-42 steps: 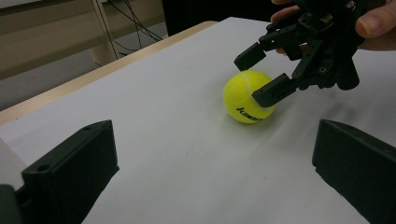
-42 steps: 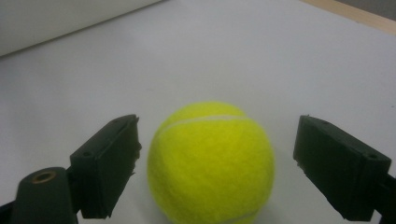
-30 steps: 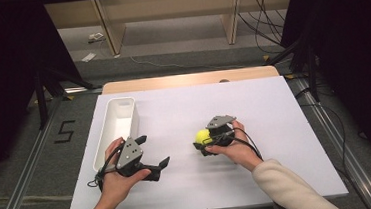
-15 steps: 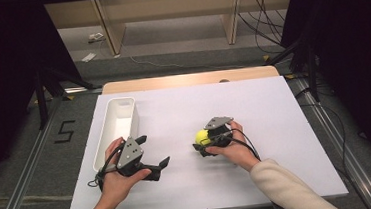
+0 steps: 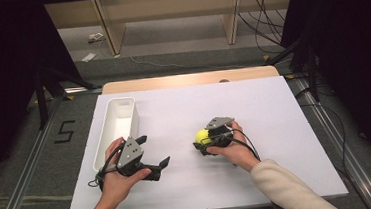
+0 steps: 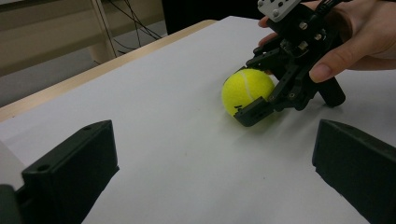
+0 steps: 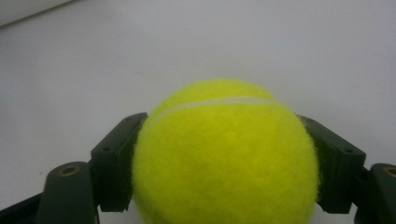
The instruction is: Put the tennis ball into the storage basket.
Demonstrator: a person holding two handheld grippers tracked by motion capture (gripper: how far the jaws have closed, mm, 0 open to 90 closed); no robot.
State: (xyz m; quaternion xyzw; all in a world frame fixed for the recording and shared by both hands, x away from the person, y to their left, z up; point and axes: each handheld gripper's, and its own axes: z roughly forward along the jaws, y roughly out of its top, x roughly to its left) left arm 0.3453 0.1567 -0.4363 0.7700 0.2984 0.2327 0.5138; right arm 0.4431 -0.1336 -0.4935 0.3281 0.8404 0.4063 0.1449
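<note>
Left to right: a long white plastic bin at the table's left; my left gripper hovering empty, jaws spread wide; my right gripper clamping the fuzzy yellow tennis ball mid-table. I judge the grasp complete; next, presumably, a lift toward the bin.

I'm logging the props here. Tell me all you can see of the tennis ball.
The tennis ball is bright yellow and fuzzy like felt, with a curved white seam across its top. It looks whole and round. It sits low on the white table, right of centre, clamped between the two black jaws of the right tool, whose pads press its sides. Whether it touches the table is unclear.
</note>
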